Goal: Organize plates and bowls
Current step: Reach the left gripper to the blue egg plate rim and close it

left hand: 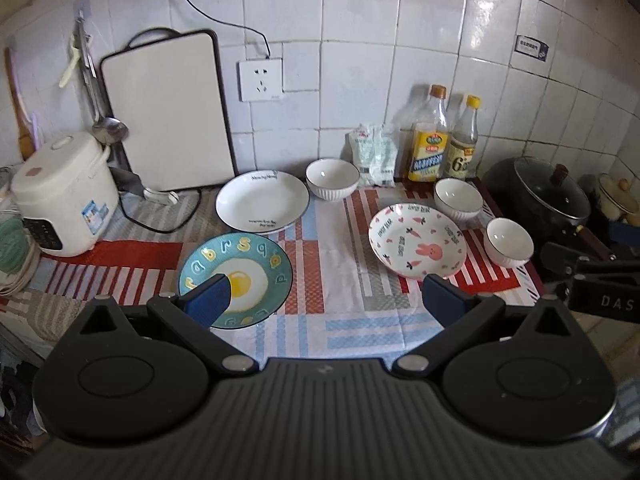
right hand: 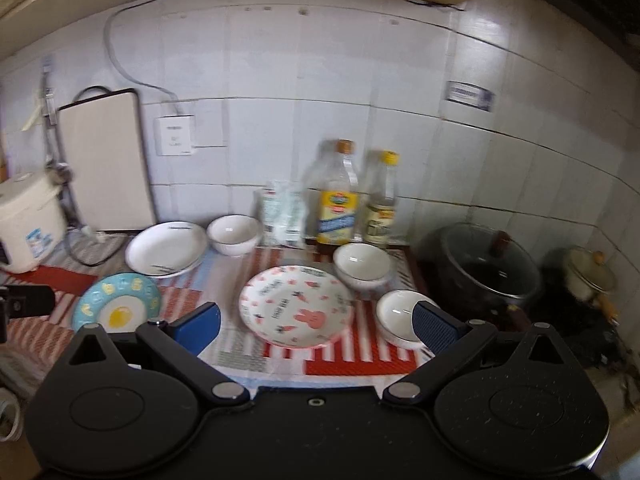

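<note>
Three plates lie on the striped cloth: a blue egg plate (left hand: 240, 276) (right hand: 118, 304) at the front left, a white plate (left hand: 262, 202) (right hand: 166, 250) behind it, and a pink rabbit plate (left hand: 418, 240) (right hand: 296, 306) to the right. Three white bowls stand apart: one (left hand: 332, 179) (right hand: 234, 234) by the white plate, one (left hand: 458, 199) (right hand: 362, 266) behind the rabbit plate, one (left hand: 508, 242) (right hand: 400, 314) at the right. My left gripper (left hand: 326, 296) hovers open above the cloth's front, its left finger over the egg plate. My right gripper (right hand: 316, 328) hovers open over the rabbit plate, holding nothing.
A rice cooker (left hand: 64, 192) and a cutting board (left hand: 168, 112) stand at the back left. Two bottles (left hand: 430, 136) (left hand: 464, 140) and a bag (left hand: 372, 154) line the tiled wall. A black pot (left hand: 540, 196) with a glass lid sits on the stove to the right.
</note>
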